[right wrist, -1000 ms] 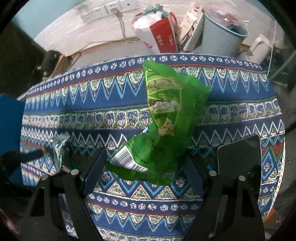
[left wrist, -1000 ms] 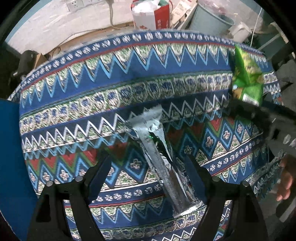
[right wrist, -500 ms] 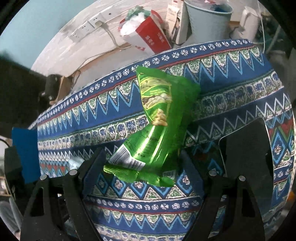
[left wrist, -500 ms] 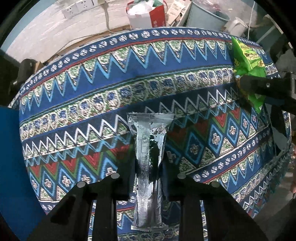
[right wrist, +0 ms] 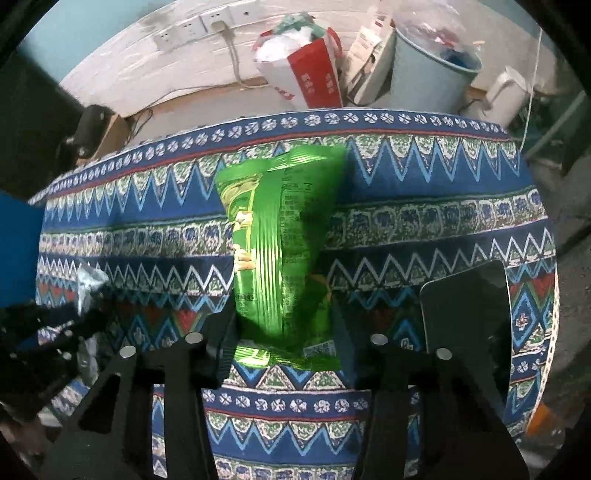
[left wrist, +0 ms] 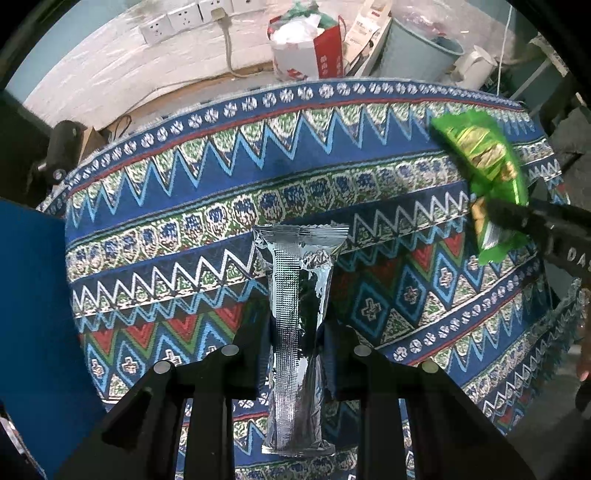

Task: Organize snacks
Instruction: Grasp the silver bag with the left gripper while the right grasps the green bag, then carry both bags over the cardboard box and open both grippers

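Behind, a patterned tablecloth (left wrist: 332, 177) meets wall sockets (left wrist: 184, 18), a bucket (right wrist: 432, 70).

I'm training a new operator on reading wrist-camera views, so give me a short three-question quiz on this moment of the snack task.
1. True or false: the left gripper is shut on the silver foil packet.
2. What does the right gripper hold? A) a red bag B) the green snack bag C) nothing
3. Fill in: beyond the patterned tablecloth, a pale blue ____ stands on the floor beside the red and white bag.

Key: 1 true; 2 B; 3 bucket.
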`<state>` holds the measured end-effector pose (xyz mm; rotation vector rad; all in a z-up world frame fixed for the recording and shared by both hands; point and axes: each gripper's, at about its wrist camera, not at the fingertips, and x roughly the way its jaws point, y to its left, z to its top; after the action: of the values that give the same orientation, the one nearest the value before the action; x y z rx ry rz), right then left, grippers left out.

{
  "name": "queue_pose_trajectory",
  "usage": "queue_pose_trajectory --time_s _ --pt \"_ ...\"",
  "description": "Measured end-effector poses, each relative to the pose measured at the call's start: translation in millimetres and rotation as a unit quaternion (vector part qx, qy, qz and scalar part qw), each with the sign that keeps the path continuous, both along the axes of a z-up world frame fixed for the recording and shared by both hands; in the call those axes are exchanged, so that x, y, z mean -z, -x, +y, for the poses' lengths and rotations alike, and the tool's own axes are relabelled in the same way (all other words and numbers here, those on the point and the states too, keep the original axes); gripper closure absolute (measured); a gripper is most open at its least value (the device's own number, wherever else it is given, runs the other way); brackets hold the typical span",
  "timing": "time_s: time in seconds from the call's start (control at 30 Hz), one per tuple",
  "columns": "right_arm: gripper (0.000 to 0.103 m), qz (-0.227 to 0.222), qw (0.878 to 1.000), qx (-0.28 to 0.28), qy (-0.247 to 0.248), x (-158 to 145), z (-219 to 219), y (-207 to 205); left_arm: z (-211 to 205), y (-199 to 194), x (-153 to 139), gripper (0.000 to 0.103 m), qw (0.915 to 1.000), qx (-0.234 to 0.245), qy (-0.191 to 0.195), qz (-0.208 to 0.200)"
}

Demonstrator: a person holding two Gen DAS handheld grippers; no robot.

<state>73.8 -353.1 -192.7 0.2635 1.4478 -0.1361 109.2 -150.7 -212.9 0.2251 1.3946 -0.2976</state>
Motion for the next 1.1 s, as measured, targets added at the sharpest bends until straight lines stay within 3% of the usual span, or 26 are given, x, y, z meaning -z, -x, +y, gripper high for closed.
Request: queue_pose_trajectory --time_s 0.67,1.1 --pt "0.061 -0.075 0.995 -0.058 0.008 -85 67 0 59 36 -92 0.078 0.9957 -0.005 0.006 -0.092" --pt "0.061 -0.117 0.987 -0.111 -0.011 -126 131 -11 110 53 -123 0.078 0.9908 -0.03 0.015 -0.131"
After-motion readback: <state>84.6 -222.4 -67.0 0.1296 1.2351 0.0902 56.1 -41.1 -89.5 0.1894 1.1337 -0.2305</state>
